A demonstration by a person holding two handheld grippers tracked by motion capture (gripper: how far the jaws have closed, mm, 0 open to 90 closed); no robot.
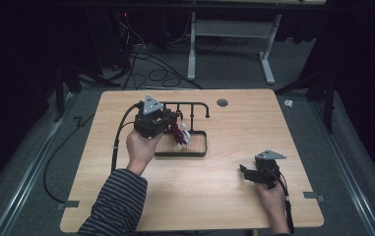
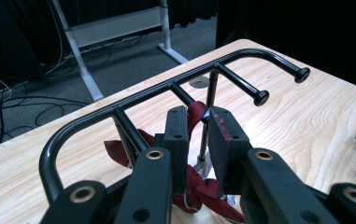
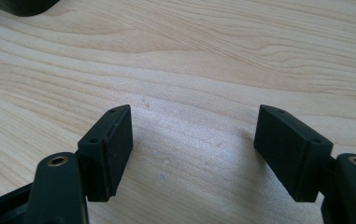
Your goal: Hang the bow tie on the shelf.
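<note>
Dark red cloth is being pinched between the nearly closed jaws of the left gripper, just beneath the black metal rack whose pegs are jutting out ahead of it. Well apart, the right gripper is being held with jaws spread wide and empty, just above the wooden table.

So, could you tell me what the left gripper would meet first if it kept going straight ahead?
Probably the dark red cloth between its jaws, then the black rack just beyond, though depth is hard to judge.
</note>
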